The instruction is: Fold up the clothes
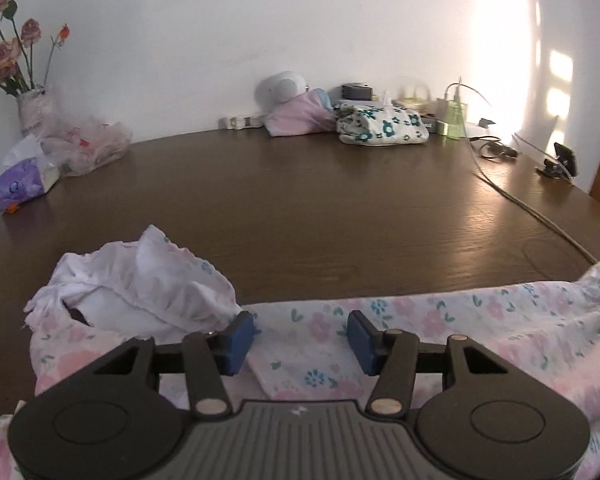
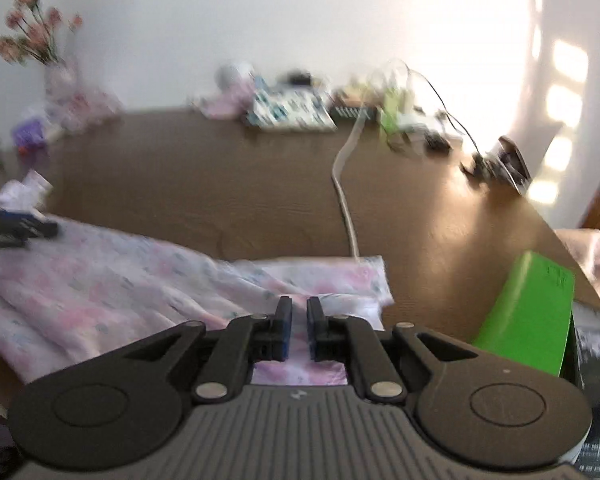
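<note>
A pink and white floral garment lies along the near edge of the brown table, with a bunched white part at its left. My left gripper is open, low over the garment, with fabric between its blue pads. In the blurred right wrist view the same garment spreads to the left. My right gripper is nearly closed, with a narrow gap, over the garment's folded right corner. I cannot tell whether it pinches fabric. The left gripper shows at the far left.
At the back stand folded floral clothes, a pink cloth, a white speaker, a vase of flowers, a tissue pack and a plastic bag. A white cable crosses the table. A green box sits at the right.
</note>
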A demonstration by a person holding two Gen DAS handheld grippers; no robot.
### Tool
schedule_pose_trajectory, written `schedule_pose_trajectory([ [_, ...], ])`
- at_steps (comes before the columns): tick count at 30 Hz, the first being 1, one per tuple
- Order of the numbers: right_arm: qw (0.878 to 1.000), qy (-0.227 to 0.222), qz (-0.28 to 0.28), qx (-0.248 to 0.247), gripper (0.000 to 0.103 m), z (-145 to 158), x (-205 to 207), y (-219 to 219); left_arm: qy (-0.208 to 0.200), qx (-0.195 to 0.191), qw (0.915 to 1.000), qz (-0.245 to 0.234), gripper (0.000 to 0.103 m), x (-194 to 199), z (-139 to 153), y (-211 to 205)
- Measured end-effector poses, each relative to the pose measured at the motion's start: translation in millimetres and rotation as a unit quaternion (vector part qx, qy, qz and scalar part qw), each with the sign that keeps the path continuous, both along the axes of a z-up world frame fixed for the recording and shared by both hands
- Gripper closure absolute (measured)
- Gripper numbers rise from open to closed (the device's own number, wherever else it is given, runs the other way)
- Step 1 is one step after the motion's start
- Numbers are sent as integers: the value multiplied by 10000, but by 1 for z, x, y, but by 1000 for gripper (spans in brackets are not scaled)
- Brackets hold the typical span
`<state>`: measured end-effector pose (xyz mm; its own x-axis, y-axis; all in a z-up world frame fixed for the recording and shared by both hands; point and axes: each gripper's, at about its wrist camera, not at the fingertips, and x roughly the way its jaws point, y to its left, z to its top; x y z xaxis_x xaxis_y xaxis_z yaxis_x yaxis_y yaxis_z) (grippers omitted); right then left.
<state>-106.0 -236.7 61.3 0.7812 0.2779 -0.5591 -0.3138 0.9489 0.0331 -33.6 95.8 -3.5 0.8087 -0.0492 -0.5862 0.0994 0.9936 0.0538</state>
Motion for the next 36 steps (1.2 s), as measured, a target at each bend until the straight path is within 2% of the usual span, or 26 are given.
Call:
schedule_pose_trajectory([
  [2,9979,-98,567,292,91,12,-7,1,-19,70,10000,24,50,1,1,-4],
  [4,9926,84,1154,368,75,8,-9,10,-27,120,9999,56,49,4,1,-7],
  [6,9862,323,1605,238,73,-1,-10,22,-18,136,9999,90,48,8,0,-10],
  [9,9838,449,1723,-223,75,-16,-5,30,26,111,9998,133,46,13,1,-10],
  [14,9905,413,1208,-506,76,-15,29,30,199,-69,9996,187,43,20,4,-7],
  [18,9924,151,642,-1041,73,-17,57,49,582,-128,9982,0,43,30,17,-4],
  [19,9929,104,549,-1053,73,-13,60,48,628,-163,9978,-134,43,30,24,1],
  [21,9952,20,631,-743,73,-4,57,44,502,-234,9979,-328,43,24,42,18],
  [24,9926,368,1137,-210,73,-1,49,52,242,-39,9993,-294,33,17,63,54],
  [25,9918,405,1180,-277,72,-5,50,59,232,85,9994,-253,29,18,66,66],
  [27,9910,398,1171,-516,72,-15,53,74,355,339,9982,-357,29,24,62,85],
  [30,9932,452,809,-708,71,-19,77,85,424,627,9967,-303,29,35,48,106],
  [32,9950,549,694,-470,65,-24,105,85,603,485,9969,-170,31,43,39,119],
  [36,9956,579,590,-437,64,-26,156,96,711,-321,9963,-365,31,40,32,139],
])
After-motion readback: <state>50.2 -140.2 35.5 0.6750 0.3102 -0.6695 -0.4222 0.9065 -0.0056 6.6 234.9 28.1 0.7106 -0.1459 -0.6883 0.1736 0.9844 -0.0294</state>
